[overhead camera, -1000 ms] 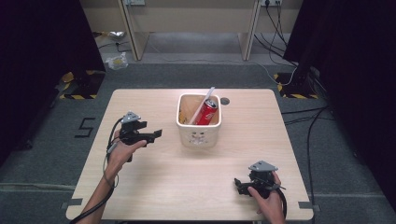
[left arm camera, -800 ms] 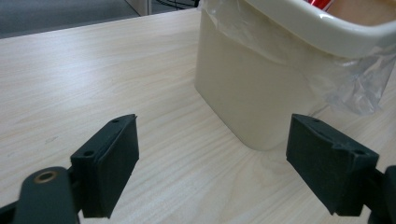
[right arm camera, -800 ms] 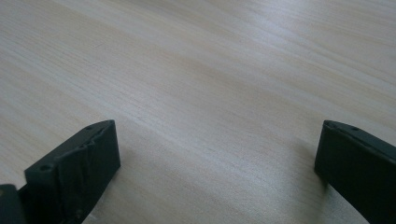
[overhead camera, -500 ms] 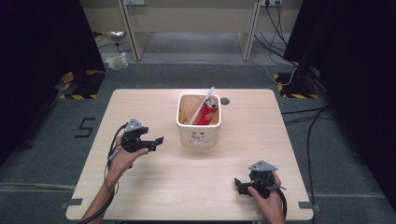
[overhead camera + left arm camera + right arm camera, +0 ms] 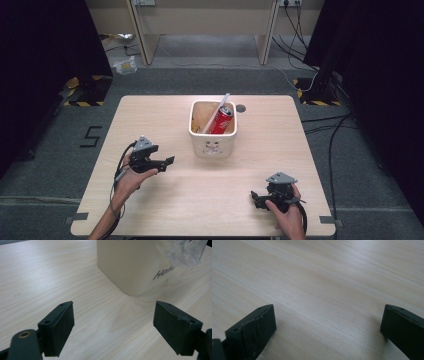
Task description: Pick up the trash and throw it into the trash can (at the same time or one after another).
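Note:
A cream square bin (image 5: 213, 141) stands at the middle of the wooden table (image 5: 150, 115). Inside it lean a red can (image 5: 221, 121) and a clear plastic wrapper (image 5: 216, 112). My left gripper (image 5: 169, 161) hovers left of the bin, open and empty, its jaws pointing toward the bin. In the left gripper view the bin's wall (image 5: 130, 265) is just ahead of the spread jaws, and crinkled clear plastic (image 5: 186, 251) hangs over its rim. My right gripper (image 5: 255, 197) rests low near the table's front right, open with nothing between its jaws; bare wood (image 5: 324, 290) lies ahead of it.
A small dark round hole (image 5: 241, 107) sits in the tabletop behind the bin. Cables (image 5: 320, 120) trail over the grey floor to the right. A crumpled bag (image 5: 125, 65) lies on the floor beyond the table's far left corner.
My left gripper has drifted toward the front of the table and a little right, staying open. The right gripper has held still.

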{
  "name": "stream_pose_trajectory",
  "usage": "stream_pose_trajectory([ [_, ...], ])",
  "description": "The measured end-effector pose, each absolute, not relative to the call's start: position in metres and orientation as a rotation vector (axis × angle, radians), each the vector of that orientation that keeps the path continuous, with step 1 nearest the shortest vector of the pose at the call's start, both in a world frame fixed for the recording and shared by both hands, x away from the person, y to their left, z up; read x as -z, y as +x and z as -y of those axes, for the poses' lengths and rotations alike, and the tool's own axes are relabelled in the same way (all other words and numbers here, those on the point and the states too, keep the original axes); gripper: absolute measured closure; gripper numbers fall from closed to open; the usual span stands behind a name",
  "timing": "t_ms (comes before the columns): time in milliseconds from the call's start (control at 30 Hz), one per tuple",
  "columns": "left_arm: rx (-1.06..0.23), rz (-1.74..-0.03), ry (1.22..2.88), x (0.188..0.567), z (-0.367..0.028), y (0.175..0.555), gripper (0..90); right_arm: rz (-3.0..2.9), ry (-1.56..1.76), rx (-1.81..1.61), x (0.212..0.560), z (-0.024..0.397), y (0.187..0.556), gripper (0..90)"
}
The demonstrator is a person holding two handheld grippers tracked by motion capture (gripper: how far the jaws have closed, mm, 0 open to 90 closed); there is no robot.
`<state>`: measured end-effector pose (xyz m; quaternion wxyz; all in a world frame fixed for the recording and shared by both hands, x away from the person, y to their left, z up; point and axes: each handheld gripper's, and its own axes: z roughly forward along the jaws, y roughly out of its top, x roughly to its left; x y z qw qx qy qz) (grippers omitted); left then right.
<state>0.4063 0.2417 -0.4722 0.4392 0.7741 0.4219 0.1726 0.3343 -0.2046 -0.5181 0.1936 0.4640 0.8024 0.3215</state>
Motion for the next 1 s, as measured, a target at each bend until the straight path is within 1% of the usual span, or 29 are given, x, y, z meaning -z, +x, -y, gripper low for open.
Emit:
stream_pose_trajectory([
  [367,-0.449,-1.049,1.971,0.488,-0.242,0.394,16.3,-2.251,1.302,-0.902,0.518,0.205,0.334,0.3],
  [833,-0.413,-1.039,2.023,0.504,-0.238,0.38,16.8,-2.251,1.302,-0.901,0.518,0.205,0.334,0.3],
  [1000,-0.419,-1.04,2.04,0.508,-0.24,0.375,16.9,-2.251,1.302,-0.901,0.518,0.205,0.334,0.3],
])
